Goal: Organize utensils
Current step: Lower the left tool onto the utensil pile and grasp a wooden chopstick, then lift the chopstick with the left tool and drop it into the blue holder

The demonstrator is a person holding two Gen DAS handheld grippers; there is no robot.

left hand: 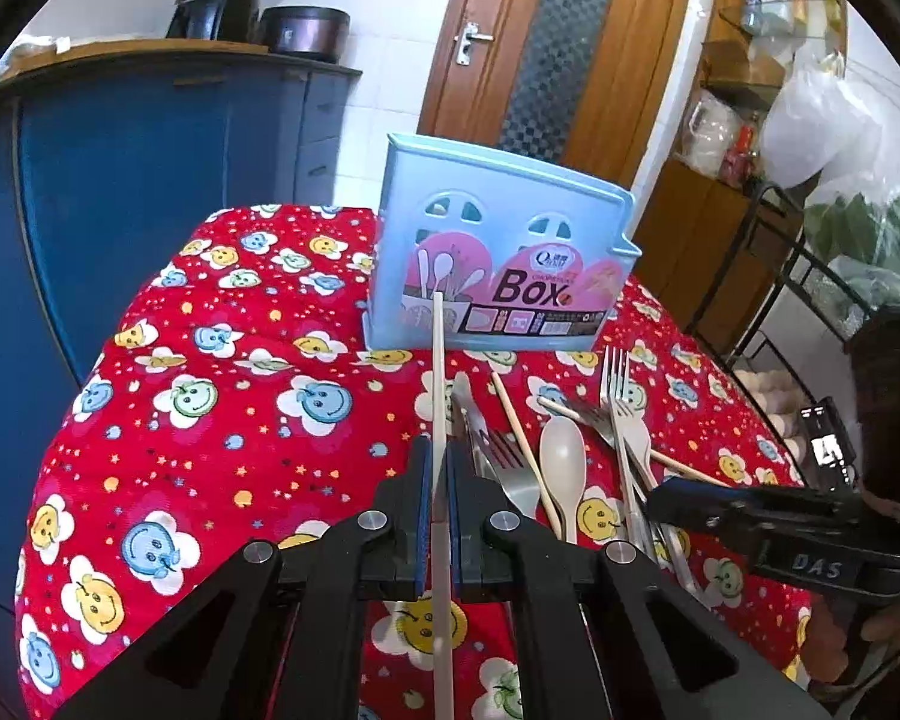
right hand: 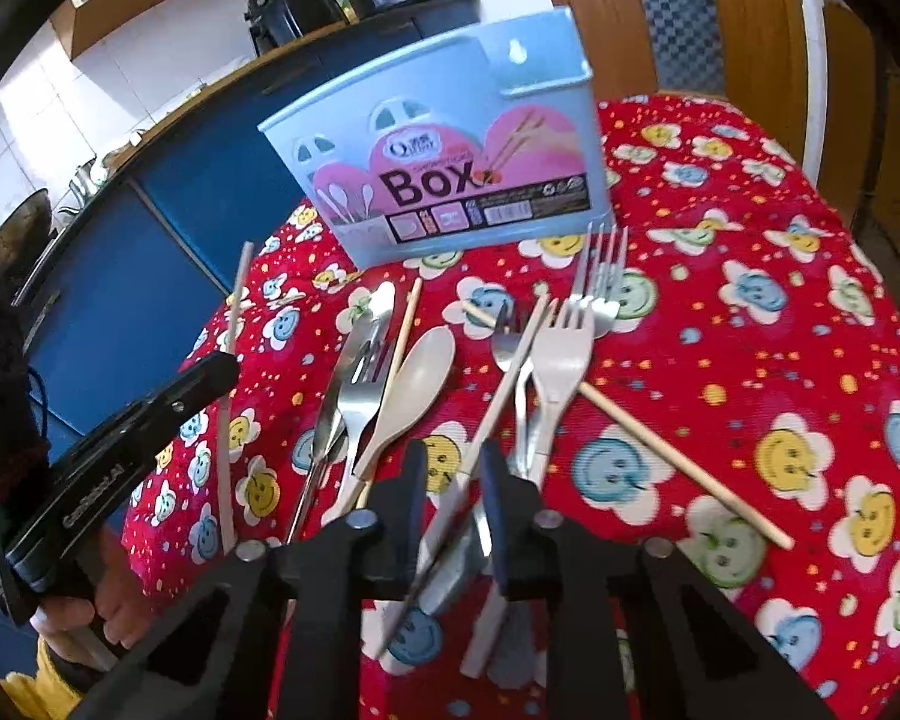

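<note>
Left gripper [left hand: 440, 468]: jaws pinching pale chopstick [left hand: 438, 372], long axis running forward toward blue box [left hand: 498, 228], tip raised before its label. Gripper pitched downward over red cloth [left hand: 210, 420]. Right gripper [right hand: 453, 468]: jaws narrowed around second chopstick [right hand: 510, 372]; contact unclear. Ahead of the jaws: forks [right hand: 564, 354], beige spoon [right hand: 420, 372].

Bright daylight, fisheye-warped edges, slight blur
</note>
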